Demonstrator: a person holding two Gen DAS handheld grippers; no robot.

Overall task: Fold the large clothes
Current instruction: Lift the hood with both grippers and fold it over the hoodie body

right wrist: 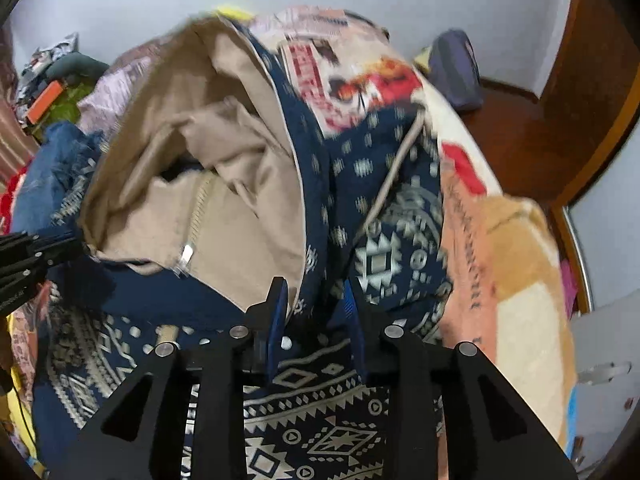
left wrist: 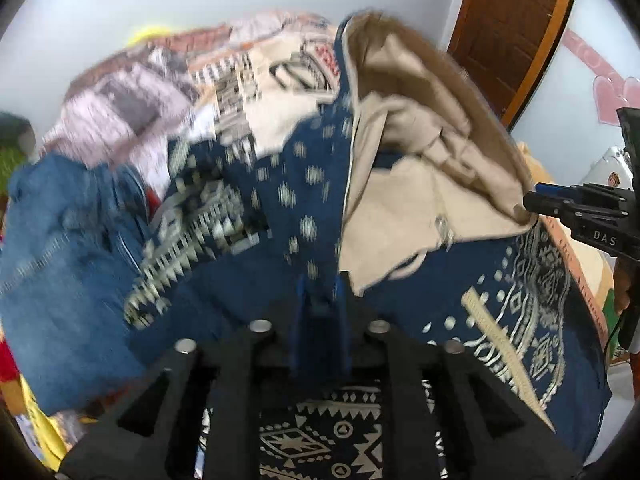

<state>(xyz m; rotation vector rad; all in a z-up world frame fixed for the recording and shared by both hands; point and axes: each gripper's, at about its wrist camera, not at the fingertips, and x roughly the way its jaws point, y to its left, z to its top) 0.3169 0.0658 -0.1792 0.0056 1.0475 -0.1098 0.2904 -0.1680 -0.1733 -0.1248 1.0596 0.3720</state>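
Observation:
A navy hooded jacket with a white geometric print [left wrist: 280,208] and a beige lining [left wrist: 404,184] is lifted over a bed. In the right wrist view the jacket [right wrist: 372,200] hangs in front of the camera, its lining [right wrist: 224,208] and zipper facing me. My left gripper [left wrist: 320,292] is shut on a fold of the navy fabric. My right gripper [right wrist: 316,296] is shut on the jacket's edge beside the lining. Each gripper shows in the other's view, the right one [left wrist: 532,204] at the hood rim and the left one [right wrist: 76,244] at the lining's edge.
A pile of clothes lies behind: blue denim [left wrist: 60,240], a pinkish garment [left wrist: 120,116]. A printed blanket [right wrist: 500,240] covers the bed. A wooden door [left wrist: 516,20] and a pale wall stand behind. A wooden bed frame [right wrist: 540,128] is at the right.

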